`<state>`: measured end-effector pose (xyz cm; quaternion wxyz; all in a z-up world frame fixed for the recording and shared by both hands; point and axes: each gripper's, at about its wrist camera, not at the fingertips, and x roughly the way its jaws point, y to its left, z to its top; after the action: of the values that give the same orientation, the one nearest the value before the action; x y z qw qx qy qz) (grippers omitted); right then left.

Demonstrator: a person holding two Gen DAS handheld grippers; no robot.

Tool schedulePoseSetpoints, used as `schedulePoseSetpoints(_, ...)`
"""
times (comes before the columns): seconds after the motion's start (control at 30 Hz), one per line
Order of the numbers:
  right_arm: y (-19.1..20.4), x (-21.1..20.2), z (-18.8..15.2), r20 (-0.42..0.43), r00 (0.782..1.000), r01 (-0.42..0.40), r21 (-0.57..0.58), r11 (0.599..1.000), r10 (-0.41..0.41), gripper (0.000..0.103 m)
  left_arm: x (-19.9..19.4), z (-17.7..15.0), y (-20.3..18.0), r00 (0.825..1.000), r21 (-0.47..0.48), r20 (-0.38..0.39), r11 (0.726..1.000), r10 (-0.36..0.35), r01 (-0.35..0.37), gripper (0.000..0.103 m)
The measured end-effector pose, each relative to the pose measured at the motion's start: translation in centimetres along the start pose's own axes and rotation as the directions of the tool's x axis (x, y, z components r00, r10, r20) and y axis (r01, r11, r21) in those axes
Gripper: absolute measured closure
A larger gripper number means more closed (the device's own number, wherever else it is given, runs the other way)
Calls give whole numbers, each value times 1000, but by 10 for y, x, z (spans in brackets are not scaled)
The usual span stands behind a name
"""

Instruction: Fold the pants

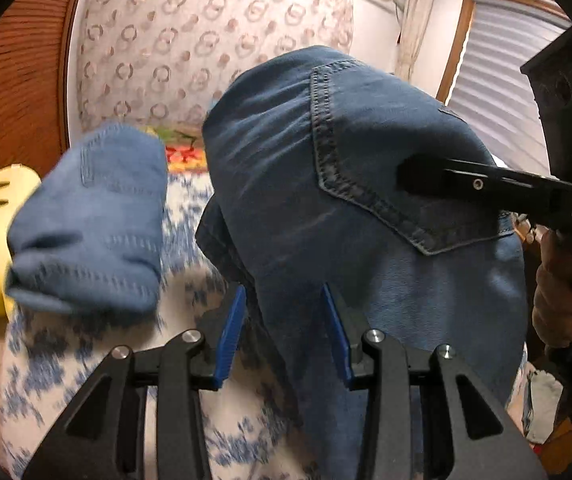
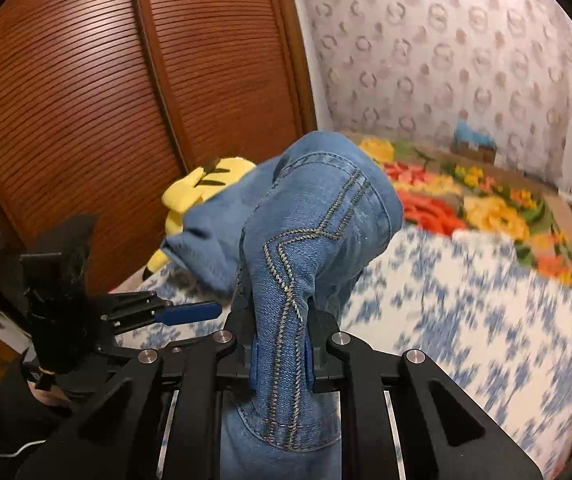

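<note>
Denim pants [image 1: 294,184] are hanging off the bed [image 1: 86,380], bunched between both claws. The right claw [image 2: 280,360] is pinching a stitched seam tightly; the left claw [image 1: 282,336] is standing partly open around a thick fold, its pads apparently pressing it. Lifting both evenly should let the legs drop straight before laying them down. Only the left view is showing the back pocket [image 1: 386,152]; only the right is showing the floral blanket [image 2: 466,200].
</note>
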<state>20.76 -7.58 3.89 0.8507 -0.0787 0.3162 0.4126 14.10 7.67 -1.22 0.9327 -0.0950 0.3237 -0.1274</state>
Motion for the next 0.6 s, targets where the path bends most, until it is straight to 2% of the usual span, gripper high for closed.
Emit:
schedulePoseSetpoints(0.17, 8, 8, 45, 15, 1000, -16, -46, 999, 17, 90, -15, 36, 16, 998, -1, 61, 1000, 13, -13, 64)
schedulePoseSetpoints(0.33, 32, 31, 98, 24, 996, -77, -110, 991, 80, 90, -43, 72, 53, 988, -30, 139, 997, 73, -69, 64)
schedulePoseSetpoints(0.5, 70, 51, 156, 66, 981, -171, -172, 970, 184, 90, -85, 103, 99, 961, -85, 229, 986, 158, -142, 64)
schedulePoseSetpoints(0.6, 73, 63, 182, 121, 956, -249, -150, 957, 267, 90, -105, 121, 121, 940, -97, 269, 977, 209, -190, 64)
